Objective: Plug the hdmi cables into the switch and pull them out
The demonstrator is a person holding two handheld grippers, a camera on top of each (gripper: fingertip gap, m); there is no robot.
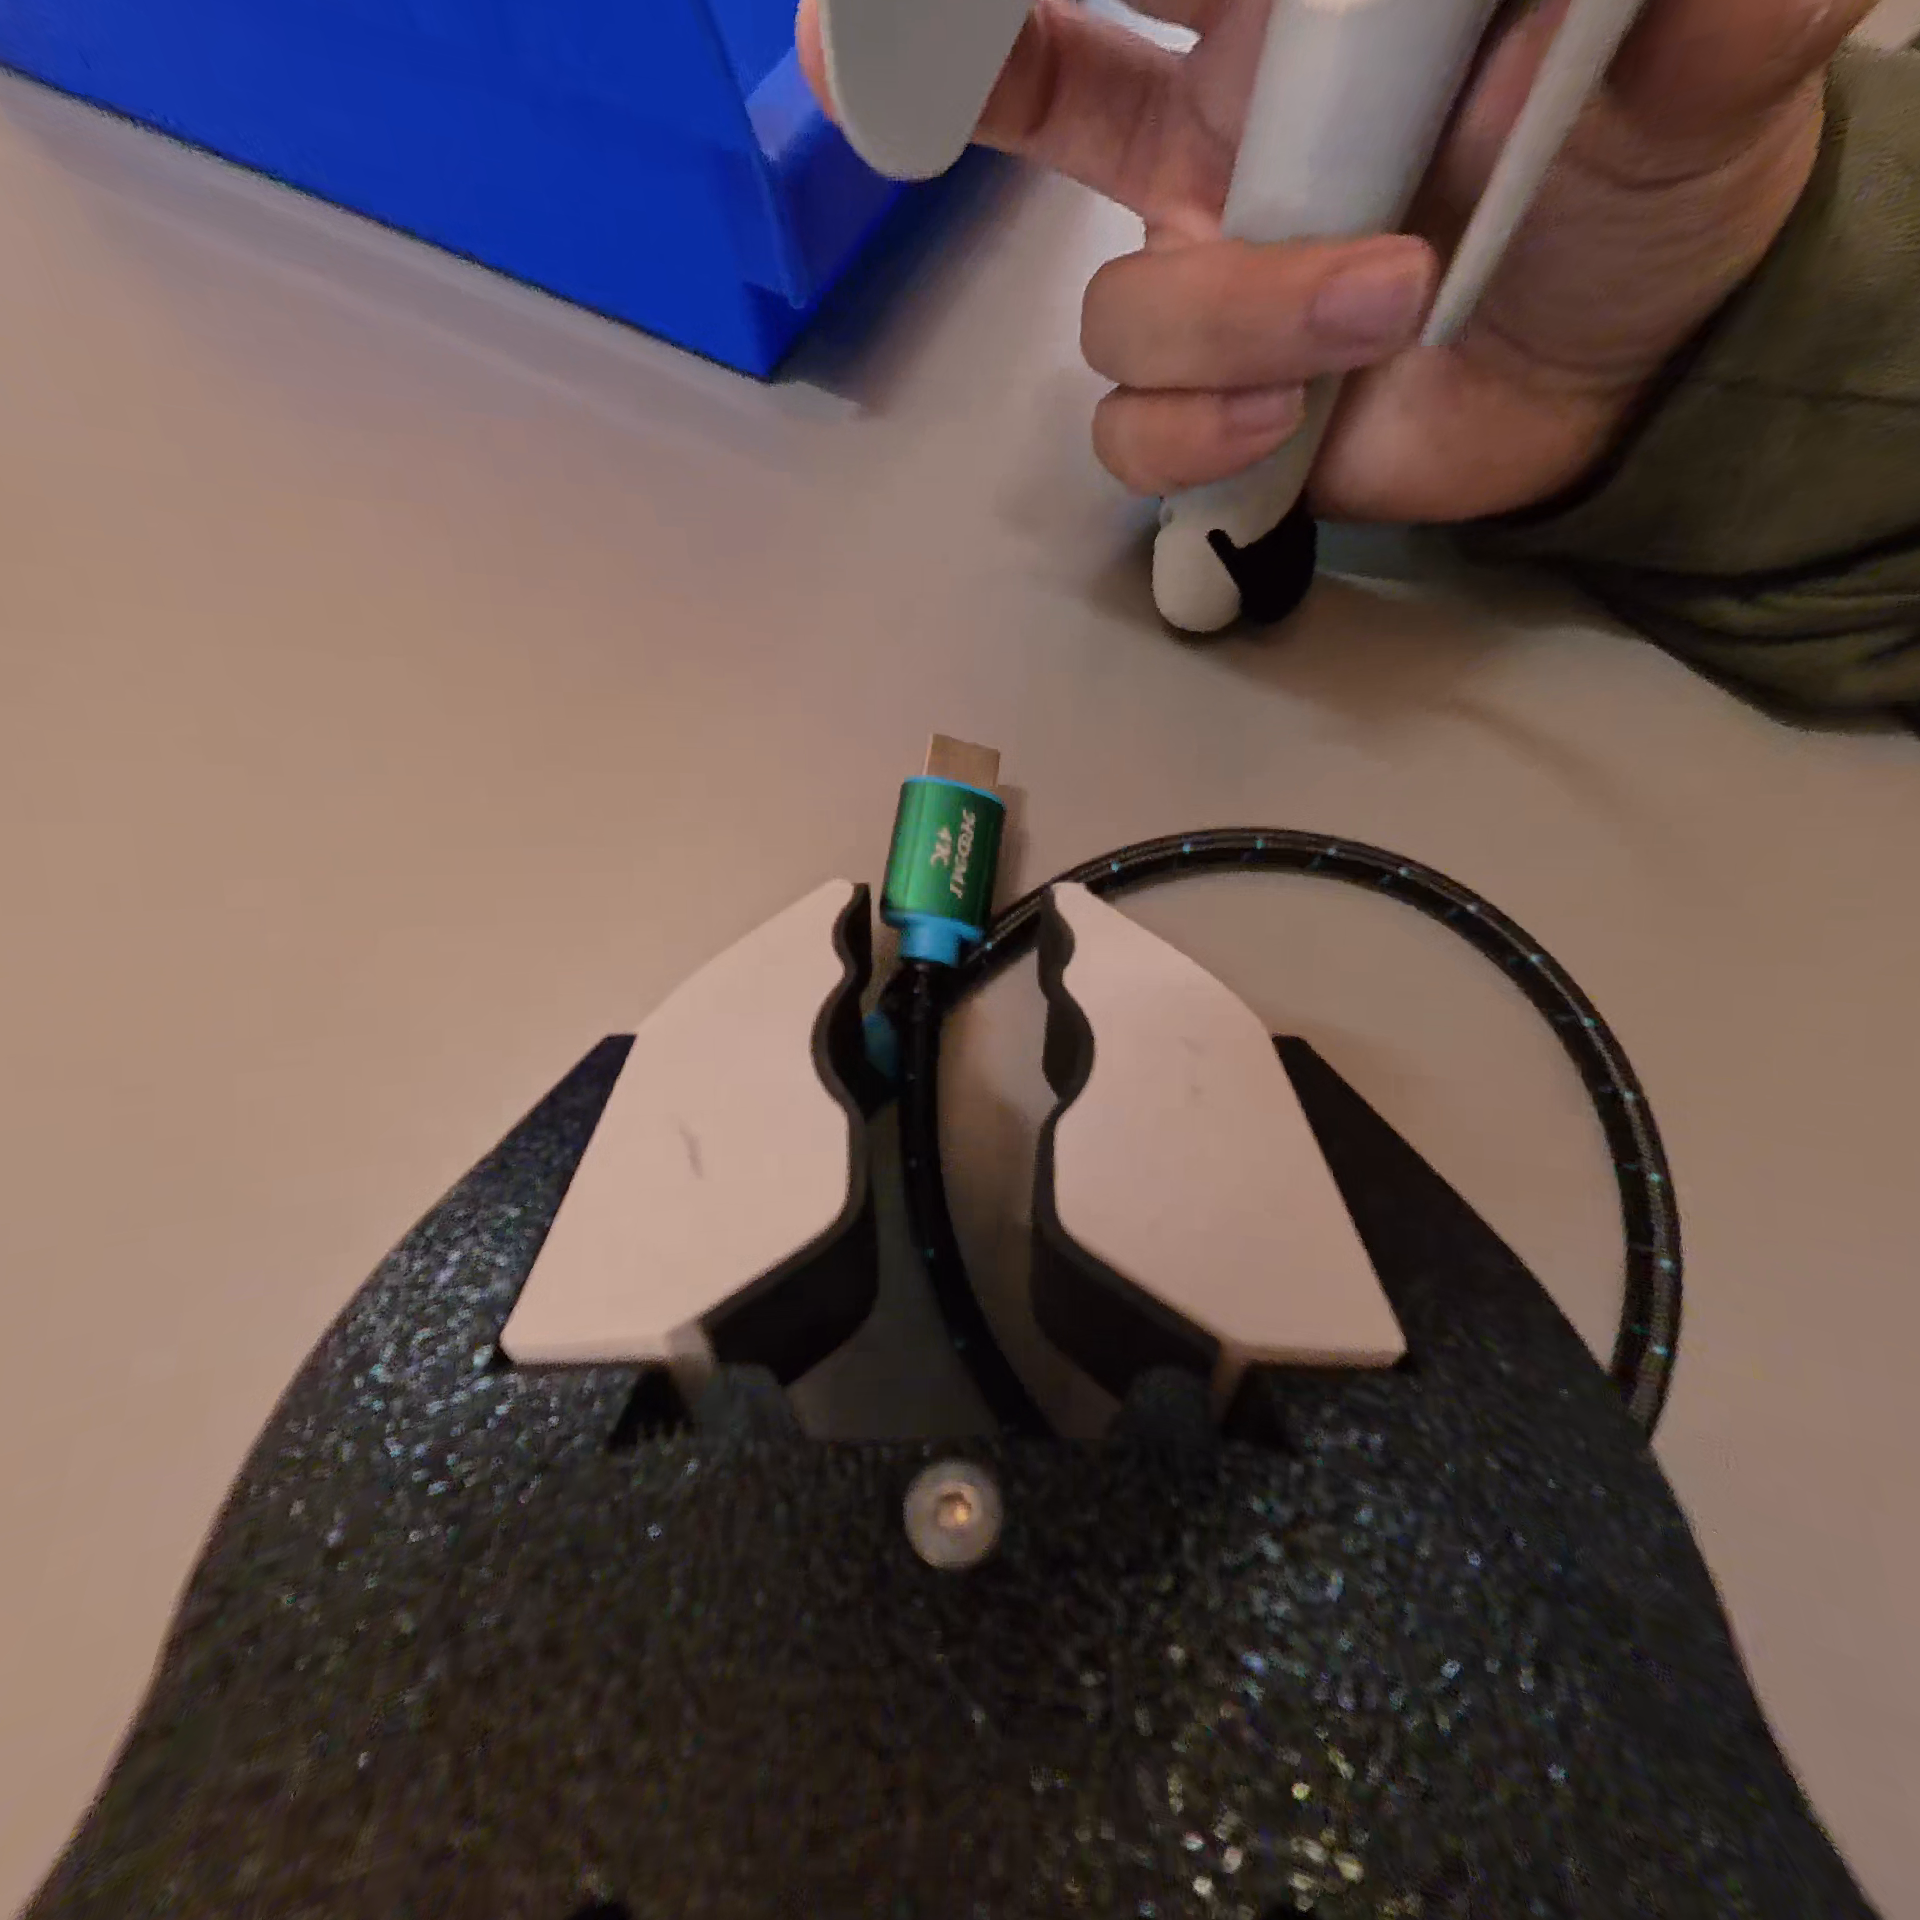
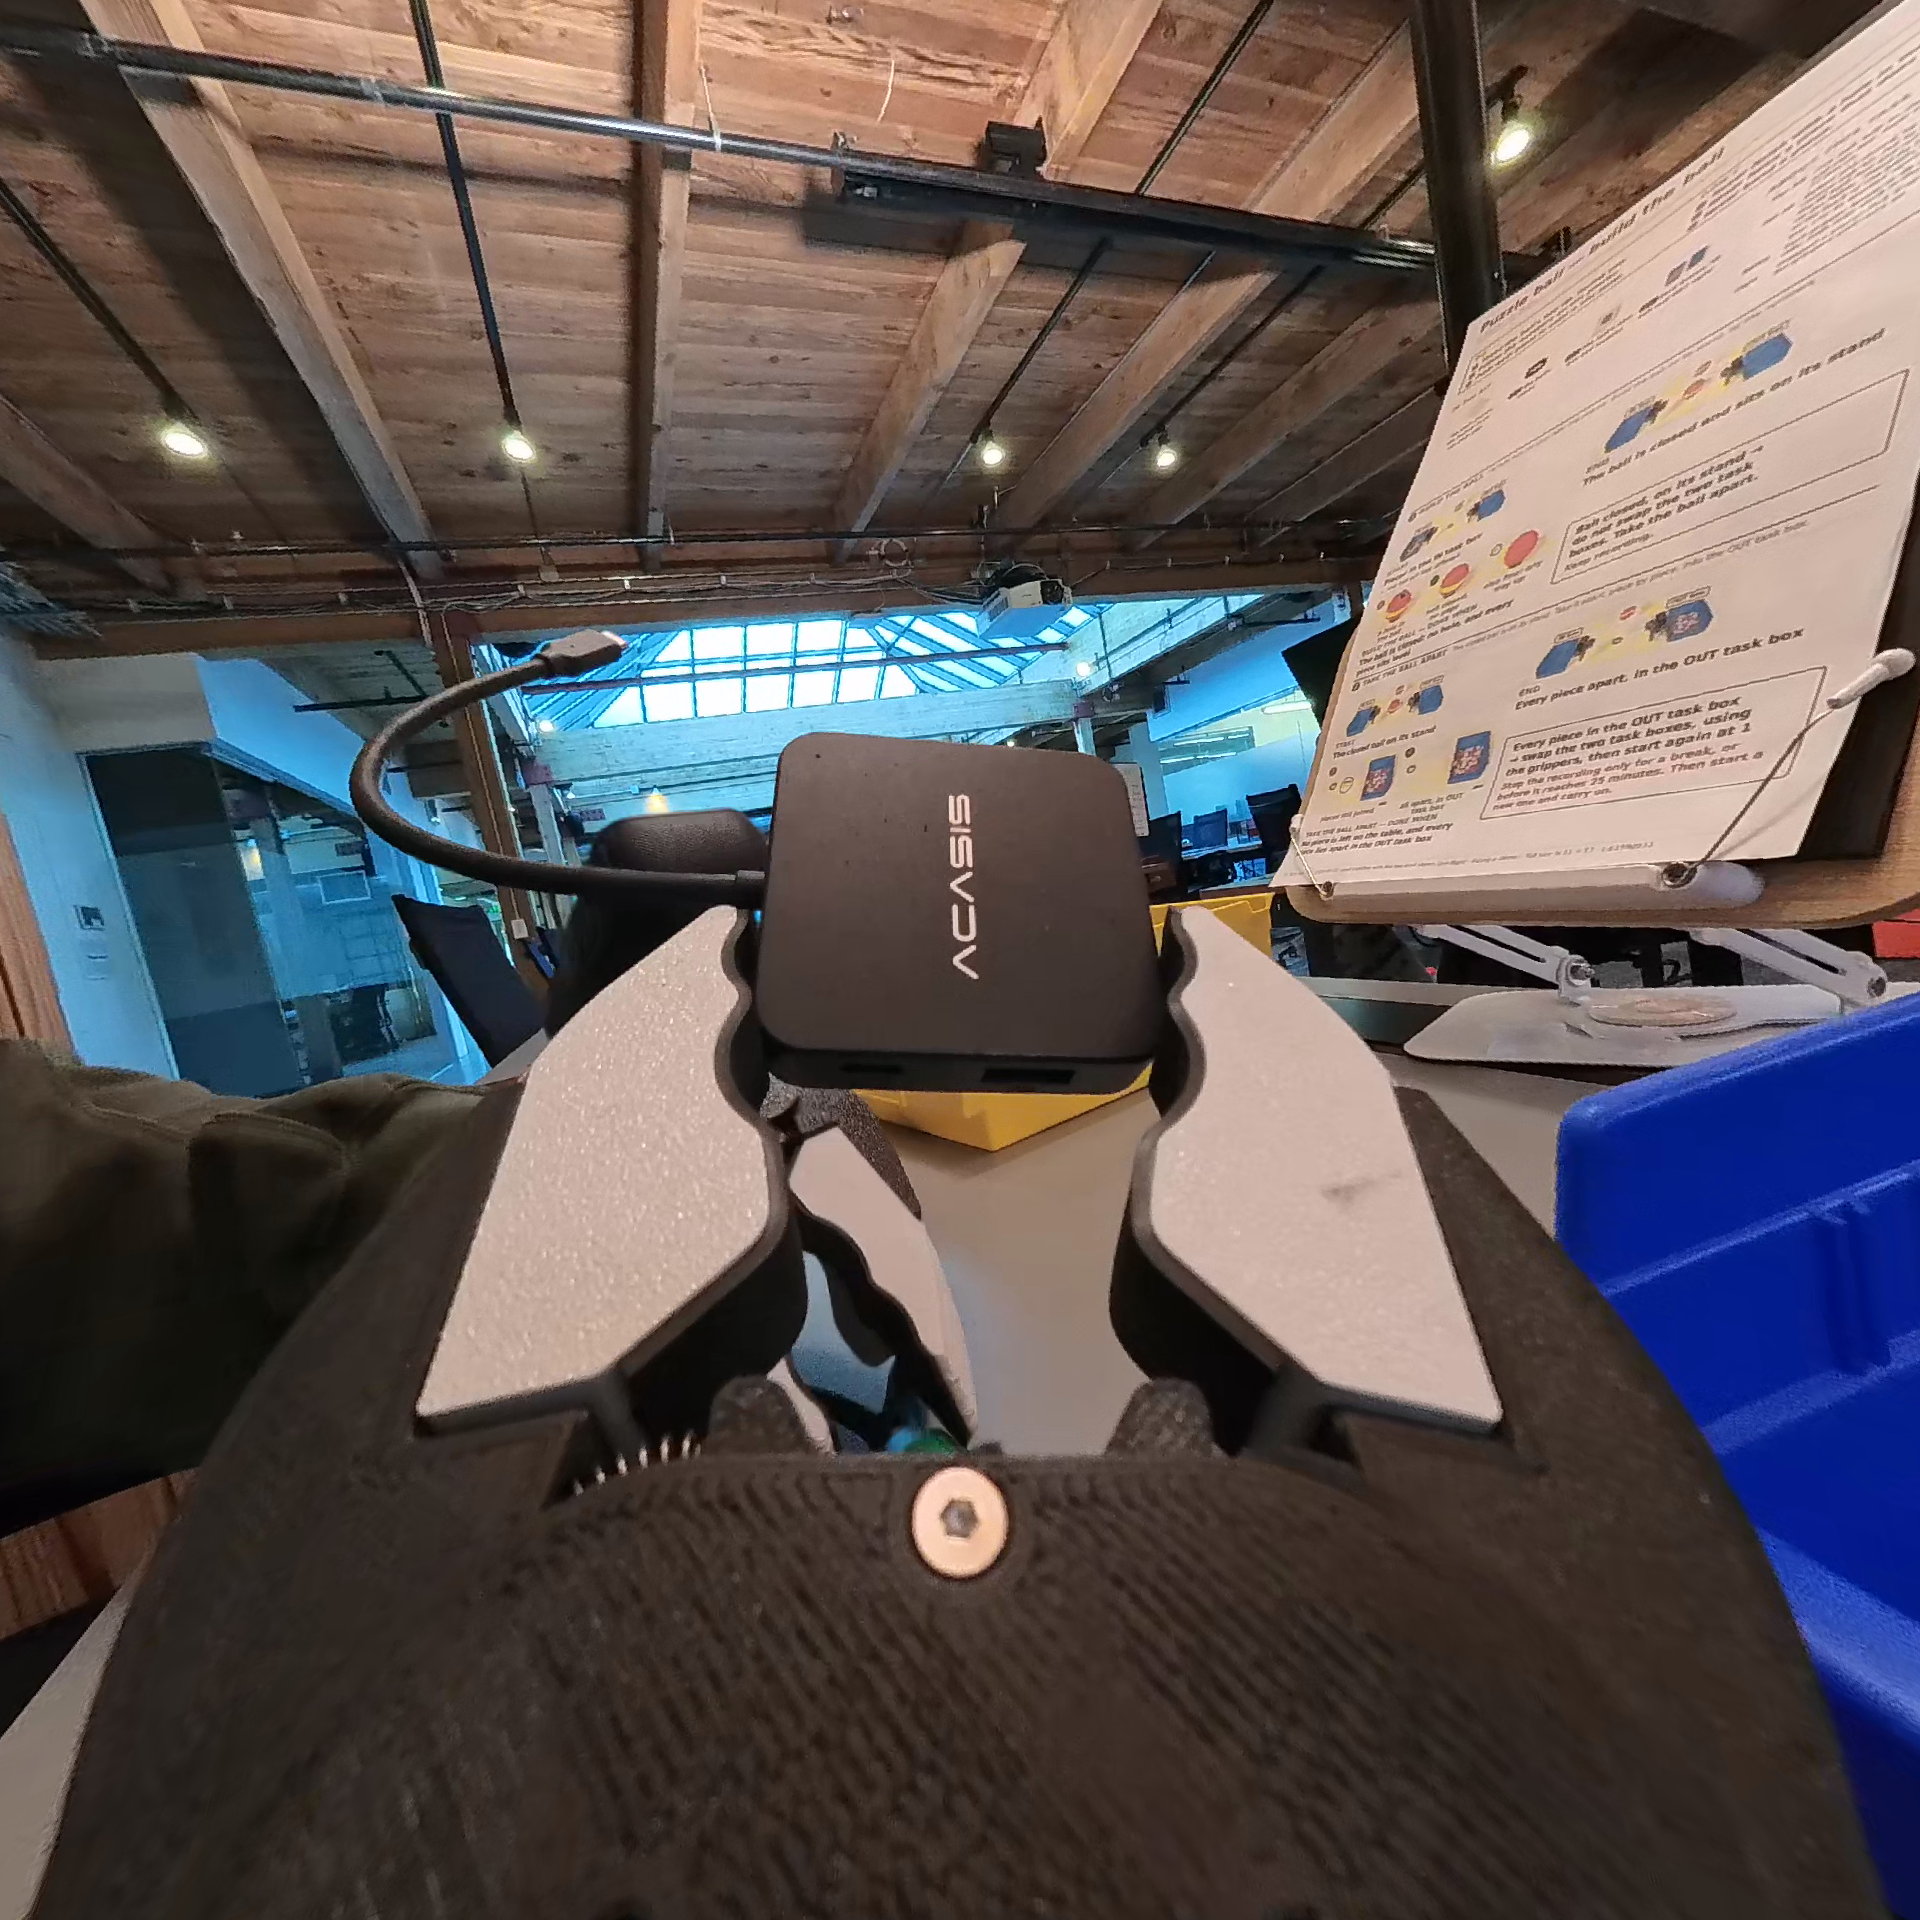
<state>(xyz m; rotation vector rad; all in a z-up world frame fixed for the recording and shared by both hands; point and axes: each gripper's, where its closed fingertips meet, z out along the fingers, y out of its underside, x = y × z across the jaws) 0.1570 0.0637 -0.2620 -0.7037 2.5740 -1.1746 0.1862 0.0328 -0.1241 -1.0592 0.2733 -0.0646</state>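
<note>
A green HDMI plug (image 1: pixel 940 862) on a black braided cable (image 1: pixel 1558 997) lies on the beige table (image 1: pixel 416 727). My left gripper (image 1: pixel 951 904) is open just above it. The cable runs between its fingers and the plug sticks out past the fingertips. My right gripper (image 2: pixel 956 935) is shut on the black switch (image 2: pixel 883 831) and holds it up in the air, its ports facing the camera. The switch's own short cable (image 2: pixel 416 748) curves up to the left. The left gripper's finger (image 2: pixel 883 1247) shows below the switch in the right wrist view.
A blue bin (image 1: pixel 468 135) stands at the far left of the table and shows at the right in the right wrist view (image 2: pixel 1766 1299). A yellow bin (image 2: pixel 987 1117) sits behind the switch. A printed sheet on a stand (image 2: pixel 1610 623) is at the right. A hand (image 1: pixel 1351 312) holds the right gripper's handle.
</note>
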